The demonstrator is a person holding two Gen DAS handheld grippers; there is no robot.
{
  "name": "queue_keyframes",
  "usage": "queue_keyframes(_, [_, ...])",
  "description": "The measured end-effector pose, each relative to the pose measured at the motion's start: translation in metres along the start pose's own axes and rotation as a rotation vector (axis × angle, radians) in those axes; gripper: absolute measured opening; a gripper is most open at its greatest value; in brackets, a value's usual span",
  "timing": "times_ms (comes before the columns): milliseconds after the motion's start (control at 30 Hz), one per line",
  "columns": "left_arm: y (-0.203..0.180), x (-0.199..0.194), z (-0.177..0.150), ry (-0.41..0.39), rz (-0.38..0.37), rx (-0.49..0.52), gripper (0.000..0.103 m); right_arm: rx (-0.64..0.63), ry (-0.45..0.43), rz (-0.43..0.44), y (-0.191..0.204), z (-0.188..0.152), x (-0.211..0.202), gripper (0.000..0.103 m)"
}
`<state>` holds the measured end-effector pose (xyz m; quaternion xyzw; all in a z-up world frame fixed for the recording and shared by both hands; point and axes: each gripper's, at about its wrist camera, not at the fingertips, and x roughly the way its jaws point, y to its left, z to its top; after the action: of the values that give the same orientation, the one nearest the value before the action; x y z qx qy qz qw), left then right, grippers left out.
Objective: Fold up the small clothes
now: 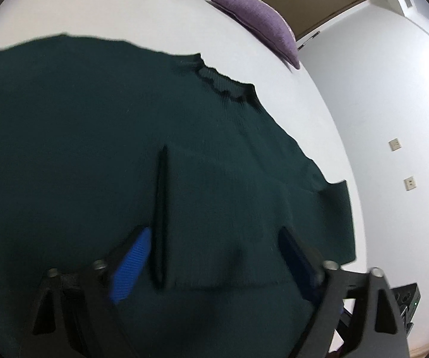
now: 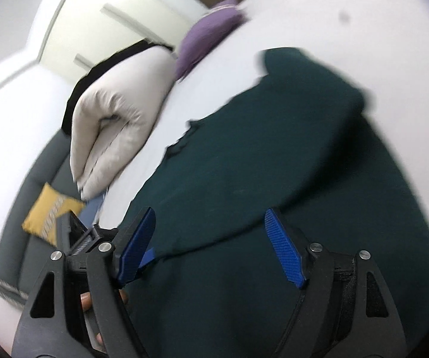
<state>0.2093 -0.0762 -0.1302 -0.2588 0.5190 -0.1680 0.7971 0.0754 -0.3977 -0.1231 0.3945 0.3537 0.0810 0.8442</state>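
A dark green knit sweater [image 1: 95, 137] lies spread on a white bed [image 1: 160, 18], its ribbed collar [image 1: 223, 85] toward the far right. One sleeve [image 1: 338, 217] hangs near the bed's right edge. A folded flap lies across its body with a dark crease [image 1: 160, 217]. My left gripper [image 1: 214, 238] is open just above the sweater, its blue pads [image 1: 130, 265] apart and empty. In the right wrist view the sweater [image 2: 274, 155] also fills the middle. My right gripper [image 2: 210, 217] is open over a folded edge, its blue pads [image 2: 286, 247] holding nothing.
A purple cushion [image 1: 259, 24] lies at the bed's far edge, also in the right wrist view [image 2: 205, 35]. A folded white duvet [image 2: 115, 119] lies at the left. A grey sofa [image 2: 35, 185] with a yellow cushion [image 2: 50, 213] stands beside the bed. A white wall [image 1: 378, 89] is on the right.
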Motion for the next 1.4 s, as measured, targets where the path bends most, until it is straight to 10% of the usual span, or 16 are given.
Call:
queue_keyframes(167, [-0.004, 0.002, 0.016, 0.009, 0.064, 0.033, 0.009, 0.213, -0.027, 0.071, -0.054, 0.021, -0.013, 0.074])
queue_keyframes(467, [0.016, -0.053, 0.049, -0.217, 0.066, 0.067, 0.008, 0.380, -0.097, 0.139, -0.082, 0.059, 0.006, 0.074])
queue_keyframes(633, [0.047, -0.018, 0.046, -0.154, 0.126, 0.038, 0.008, 0.429, -0.146, 0.140, -0.108, 0.062, -0.003, 0.066])
queue_keyframes(1033, [0.053, -0.018, 0.033, -0.180, 0.125, 0.101, 0.009, 0.131, -0.163, -0.099, -0.065, 0.096, -0.049, 0.064])
queue_keyframes(1233, [0.050, -0.020, 0.031, -0.190, 0.139, 0.139, 0.009, -0.054, -0.020, -0.267, -0.052, 0.155, 0.027, 0.059])
queue_keyframes(1400, [0.044, -0.023, 0.036, -0.214, 0.151, 0.164, 0.009, -0.146, 0.070, -0.385, -0.057, 0.168, 0.075, 0.014])
